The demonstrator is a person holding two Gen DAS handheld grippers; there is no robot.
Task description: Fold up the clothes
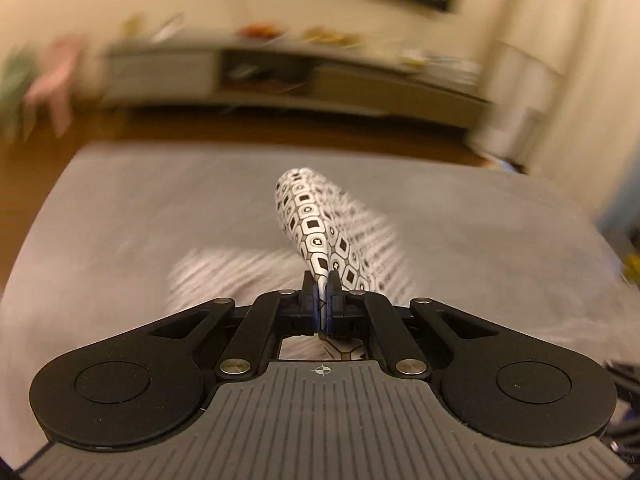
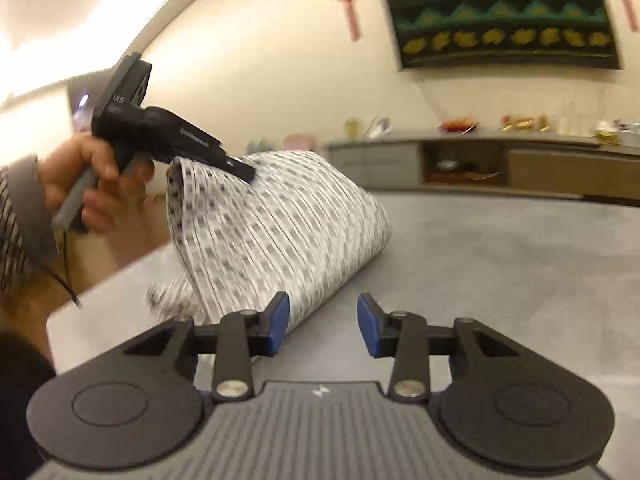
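Note:
A white garment with a black geometric print is lifted off the grey padded surface. My left gripper is shut on a bunched edge of it, and the cloth trails away from the pads, blurred. In the right wrist view a person's hand holds that left gripper raised, with the garment hanging from it like a tent down to the surface. My right gripper is open low over the surface with nothing between its blue pads. The cloth's lower edge lies just beside its left finger.
A long low sideboard with small items on top stands against the far wall, below a dark wall hanging. Wooden floor runs between the sideboard and the surface's far edge. Pink and green things sit at the far left.

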